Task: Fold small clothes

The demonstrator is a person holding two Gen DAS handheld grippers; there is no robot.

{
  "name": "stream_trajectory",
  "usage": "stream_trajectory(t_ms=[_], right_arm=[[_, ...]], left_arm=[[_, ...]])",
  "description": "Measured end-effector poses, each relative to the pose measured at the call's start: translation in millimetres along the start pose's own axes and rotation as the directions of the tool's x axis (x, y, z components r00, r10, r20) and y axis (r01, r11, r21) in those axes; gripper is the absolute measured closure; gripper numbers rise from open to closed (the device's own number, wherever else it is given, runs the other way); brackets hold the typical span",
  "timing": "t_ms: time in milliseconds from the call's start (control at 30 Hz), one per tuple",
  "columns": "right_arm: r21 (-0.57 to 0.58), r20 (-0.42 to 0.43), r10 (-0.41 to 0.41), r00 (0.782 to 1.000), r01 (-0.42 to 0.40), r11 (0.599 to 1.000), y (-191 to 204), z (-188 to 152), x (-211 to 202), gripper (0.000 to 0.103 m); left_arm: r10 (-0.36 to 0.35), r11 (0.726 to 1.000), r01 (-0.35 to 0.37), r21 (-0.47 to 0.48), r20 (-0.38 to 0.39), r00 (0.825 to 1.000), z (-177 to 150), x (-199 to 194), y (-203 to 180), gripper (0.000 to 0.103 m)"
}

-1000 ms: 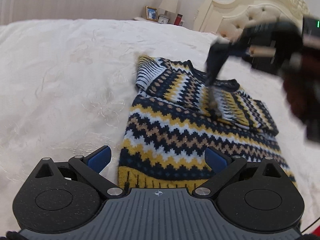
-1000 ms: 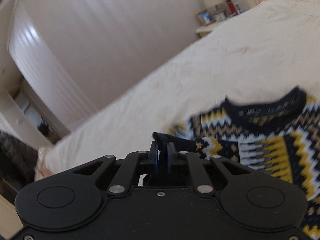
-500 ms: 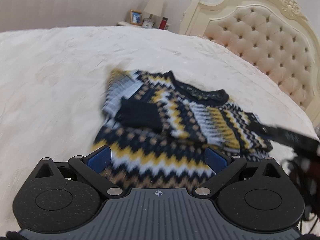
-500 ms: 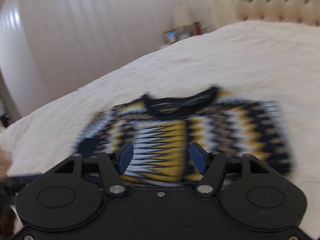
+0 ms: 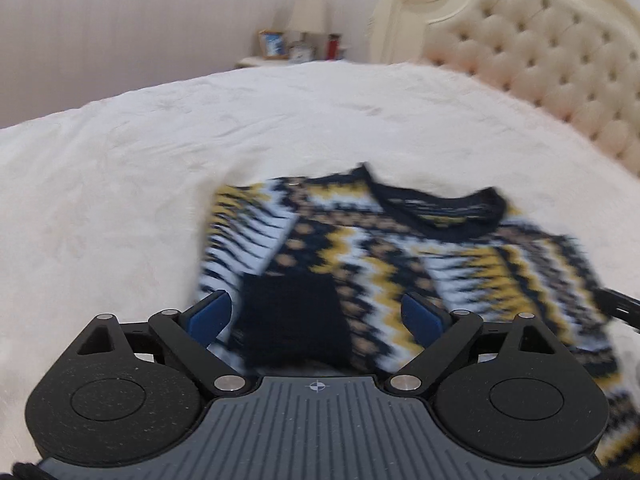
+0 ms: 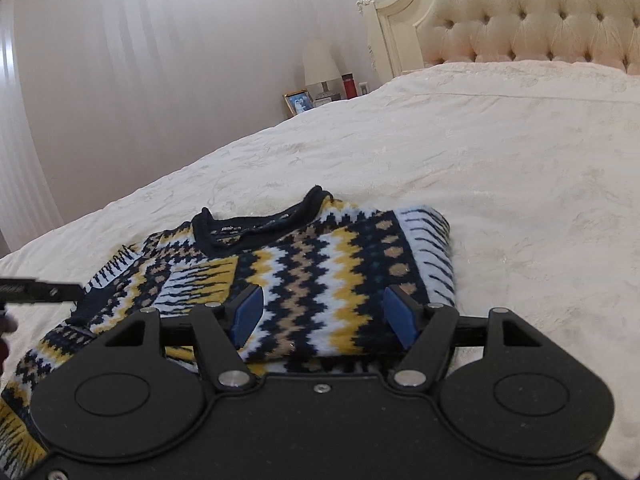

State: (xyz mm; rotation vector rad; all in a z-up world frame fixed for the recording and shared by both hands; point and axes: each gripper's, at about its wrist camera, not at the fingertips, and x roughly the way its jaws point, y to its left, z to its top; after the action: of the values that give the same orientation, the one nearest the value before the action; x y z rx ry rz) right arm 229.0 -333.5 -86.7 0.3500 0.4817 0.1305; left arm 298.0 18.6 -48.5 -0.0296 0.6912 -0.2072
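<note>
White bedspread [image 6: 500,152], tufted headboard [image 6: 532,12], bedside lamp [image 6: 322,66]

You're in a home bedroom: a bed [image 6: 500,152] with tufted headboard [image 6: 532,16], far lamp [image 6: 322,66] and picture frame [image 6: 298,103].

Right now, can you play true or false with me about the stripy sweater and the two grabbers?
1. The sweater lies on a white bed cover. True.
2. The right gripper is squeezed shut on the sweater. False: its jaws are wide open and hold nothing.
3. Both sleeves are folded in across the sweater's front. True.
4. The left gripper is holding a sock. False: it is open and empty, with the sweater's dark cuff in front of it.
5. A lamp stands beside the headboard. True.
</note>
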Motion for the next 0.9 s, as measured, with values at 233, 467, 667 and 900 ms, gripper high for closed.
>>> stream_trajectory(t_ms=[233,467,667,900], right_arm=[[0.028,0.01,-0.022,1.0,0.022,0.999,-16,1,3,0.032],[0.034,0.014,-0.023,1.0,0.023,0.999,-18,4,0,0.032],[0.044,0.015,-0.054,0.998,0.053,0.998,-23,5,-1,0.028],[0.121,0.025,-0.127,0.992,0.123,0.985,-47,10,-9,0.025]], left_arm=[[0.066,0.997,-0.064,0.052,-0.038,0.997,-1,23,-4,0.026],[0.037,0.997,-0.031,0.074,-0.071,0.997,-4,28,-9,0.046],[0.027,0.999,-0.026,0.045,-0.02,0.999,9,8,-12,0.1],[-0.095,0.996,0.093,0.018,0.193,0.977,87,-65,-31,0.1]])
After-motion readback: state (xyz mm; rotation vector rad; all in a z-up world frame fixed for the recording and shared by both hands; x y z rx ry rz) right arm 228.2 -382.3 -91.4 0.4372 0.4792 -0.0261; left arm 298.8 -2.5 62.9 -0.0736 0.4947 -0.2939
